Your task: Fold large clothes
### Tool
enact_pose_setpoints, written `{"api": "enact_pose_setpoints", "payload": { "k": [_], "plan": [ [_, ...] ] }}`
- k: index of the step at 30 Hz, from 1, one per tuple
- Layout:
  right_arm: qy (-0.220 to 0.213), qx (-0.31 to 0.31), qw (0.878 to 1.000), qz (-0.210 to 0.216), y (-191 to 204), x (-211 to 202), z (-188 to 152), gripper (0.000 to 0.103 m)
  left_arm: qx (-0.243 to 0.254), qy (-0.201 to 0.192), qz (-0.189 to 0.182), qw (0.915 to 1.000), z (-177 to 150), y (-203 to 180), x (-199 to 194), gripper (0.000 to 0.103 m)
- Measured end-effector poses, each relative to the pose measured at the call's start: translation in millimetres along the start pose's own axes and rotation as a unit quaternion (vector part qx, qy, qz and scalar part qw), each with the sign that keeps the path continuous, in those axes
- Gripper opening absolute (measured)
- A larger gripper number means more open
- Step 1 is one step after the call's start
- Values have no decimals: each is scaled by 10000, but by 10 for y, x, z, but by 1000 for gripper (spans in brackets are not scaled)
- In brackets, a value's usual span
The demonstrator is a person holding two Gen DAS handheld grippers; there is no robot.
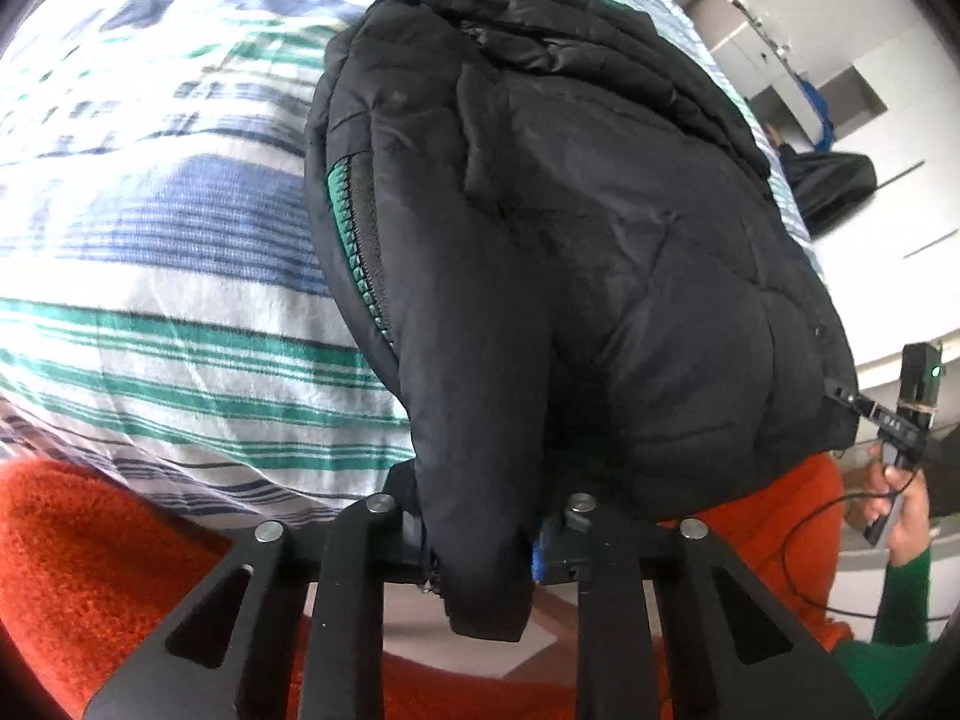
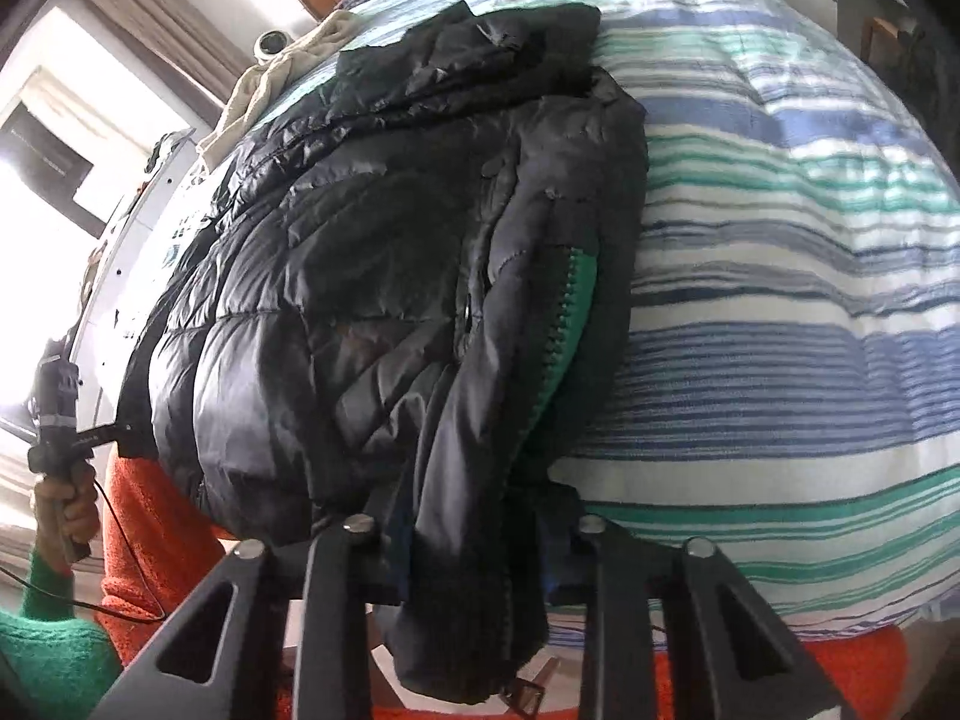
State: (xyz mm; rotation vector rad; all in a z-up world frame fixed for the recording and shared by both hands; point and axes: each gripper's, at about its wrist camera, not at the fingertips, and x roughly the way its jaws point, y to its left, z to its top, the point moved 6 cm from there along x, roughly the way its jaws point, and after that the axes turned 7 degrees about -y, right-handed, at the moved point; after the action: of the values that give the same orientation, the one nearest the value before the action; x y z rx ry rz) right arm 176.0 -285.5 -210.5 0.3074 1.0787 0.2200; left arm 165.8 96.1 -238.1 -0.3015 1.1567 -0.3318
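A black quilted puffer jacket [image 1: 570,228] with a green zipper strip [image 1: 342,222] lies folded lengthwise on the striped bed. My left gripper [image 1: 480,540] is shut on the jacket's near hem, fabric bunched between the jaws. In the right wrist view the same jacket [image 2: 372,276] fills the middle, and my right gripper [image 2: 474,546] is shut on the hem beside the green zipper [image 2: 570,324]. Each view shows the other gripper at the jacket's opposite corner: the right gripper [image 1: 894,420] in the left wrist view, the left gripper [image 2: 66,444] in the right wrist view.
A blue, green and white striped bedcover [image 1: 150,312] spreads under the jacket. An orange fuzzy blanket [image 1: 90,552] lies along the near edge. A beige cloth [image 2: 270,78] sits at the far corner. White furniture [image 1: 840,96] and a dark bag [image 1: 834,180] stand beyond the bed.
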Motion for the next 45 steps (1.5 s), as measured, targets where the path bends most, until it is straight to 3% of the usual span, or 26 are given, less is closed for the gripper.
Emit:
{"api": "enact_pose_setpoints", "payload": {
  "k": [14,20,25,29,33,38,41,45],
  "plan": [
    [23,-294,9995,83,134,-282,-6,19,68,-299,46,9995,67,-31,-305,18],
    [202,-327,9991,182,163,-515,-163,18,1,-264,-26,9996,-165,-60,-490,18],
    [442,-41,9983,381,159,-743,-385,18,-190,-11,-242,9995,-457,-13,-686,17],
    [449,470,9943,851,184,-1014,-417,16,-122,88,-490,9987,-520,-47,-1031,17],
    [-33,967,9817,1638,217,-1362,3,16,-1,-396,-840,9957,-123,-112,-1494,17],
    [-664,1048,9693,2122,141,-1350,914,16,116,-1171,-1140,9865,864,-225,-1618,18],
    [-964,1070,9655,2171,-38,-1016,1625,16,234,-1495,-1020,9832,1557,-293,-1310,20],
    [-940,1622,9597,2093,-280,-310,2058,17,296,-1516,-495,9868,2298,-237,-541,26]
  ]
}}
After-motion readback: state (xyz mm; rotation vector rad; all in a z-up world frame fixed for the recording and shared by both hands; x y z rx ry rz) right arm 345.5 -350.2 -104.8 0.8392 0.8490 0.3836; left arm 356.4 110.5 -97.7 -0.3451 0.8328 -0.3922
